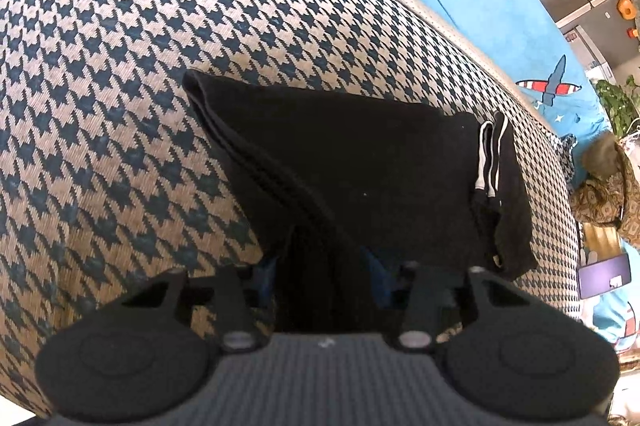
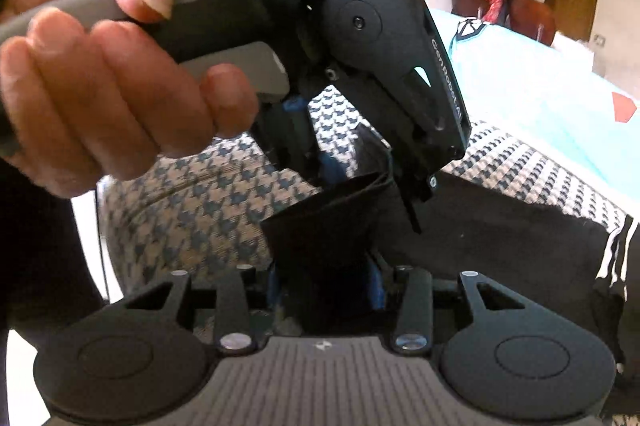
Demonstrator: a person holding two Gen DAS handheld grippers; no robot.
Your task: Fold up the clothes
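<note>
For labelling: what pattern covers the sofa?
Navy-and-beige houndstooth woven sofa fabric; clearest in left wrist view.

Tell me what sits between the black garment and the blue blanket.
In the left wrist view, only houndstooth cushion and its pale piped edge lie between the black garment and the blue blanket; nothing rests on that stretch.

Soft, even daylight fills both views, with strong fisheye bending at the edges. The black folded garment [image 1: 360,162] swallows detail, and the person's hand [image 2: 112,74] is motion-blurred.
</note>
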